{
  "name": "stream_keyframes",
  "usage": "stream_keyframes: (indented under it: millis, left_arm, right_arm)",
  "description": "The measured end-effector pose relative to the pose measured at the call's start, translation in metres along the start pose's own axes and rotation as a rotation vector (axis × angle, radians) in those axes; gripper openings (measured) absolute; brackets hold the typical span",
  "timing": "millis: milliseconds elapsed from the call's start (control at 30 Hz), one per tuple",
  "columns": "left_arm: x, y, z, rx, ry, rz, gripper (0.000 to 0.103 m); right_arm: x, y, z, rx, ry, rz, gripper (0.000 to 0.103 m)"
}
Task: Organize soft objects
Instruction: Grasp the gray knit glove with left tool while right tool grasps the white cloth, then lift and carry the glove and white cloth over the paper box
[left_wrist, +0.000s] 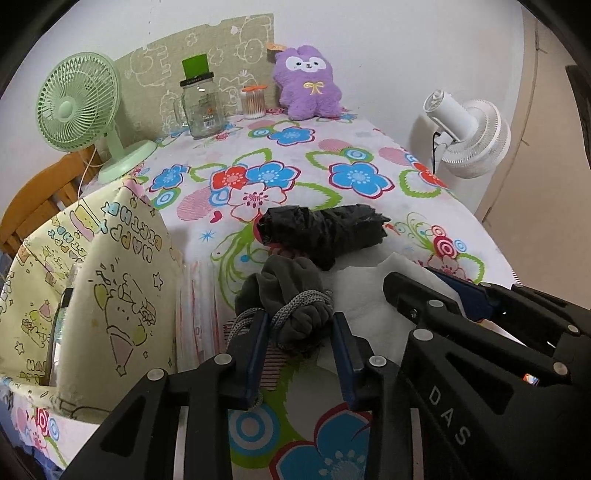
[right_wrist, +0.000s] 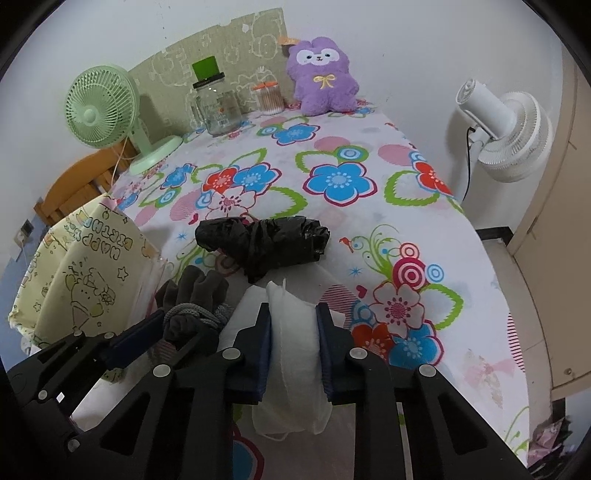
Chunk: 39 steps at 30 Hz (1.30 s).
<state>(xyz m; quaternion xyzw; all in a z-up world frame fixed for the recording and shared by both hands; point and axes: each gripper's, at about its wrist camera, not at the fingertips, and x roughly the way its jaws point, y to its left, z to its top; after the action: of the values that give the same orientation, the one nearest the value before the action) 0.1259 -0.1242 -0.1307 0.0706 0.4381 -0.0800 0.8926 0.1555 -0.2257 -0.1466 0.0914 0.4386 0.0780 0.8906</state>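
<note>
Here the right gripper (right_wrist: 293, 341) pinches a folded white cloth (right_wrist: 291, 369) between its blue pads, at the near edge of the desk (right_wrist: 369, 206) with the flowered cover. Just to its left, the left gripper (left_wrist: 301, 341) clamps a bundle of grey fabric tied with grey cord (left_wrist: 295, 310), beside a yellow printed fabric bin (left_wrist: 110, 288). A black plastic roll (right_wrist: 264, 243) lies just beyond both grippers, while a purple plush toy (right_wrist: 321, 77) sits well apart at the far end.
</note>
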Motion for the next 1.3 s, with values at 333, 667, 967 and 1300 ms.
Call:
stream_keyframes:
  millis: [333, 667, 967, 1300]
  left_arm:
    - [-0.026, -0.001, 0.003, 0.005, -0.063, -0.009, 0.033]
    - [-0.054, 0.002, 0.007, 0.004, -0.127, -0.013, 0.033]
    - [-0.081, 0.007, 0.01, 0.004, -0.183, -0.014, 0.033]
    - [-0.105, 0.015, 0.011, 0.003, -0.231, -0.011, 0.033]
  right_arm:
    - [-0.028, 0.005, 0.002, -0.013, -0.058, -0.012, 0.025]
    - [-0.058, 0.015, 0.008, -0.03, -0.12, -0.02, 0.025]
    - [-0.085, 0.025, 0.013, -0.043, -0.176, -0.025, 0.025]
    - [-0.109, 0.039, 0.018, -0.056, -0.224, -0.027, 0.025]
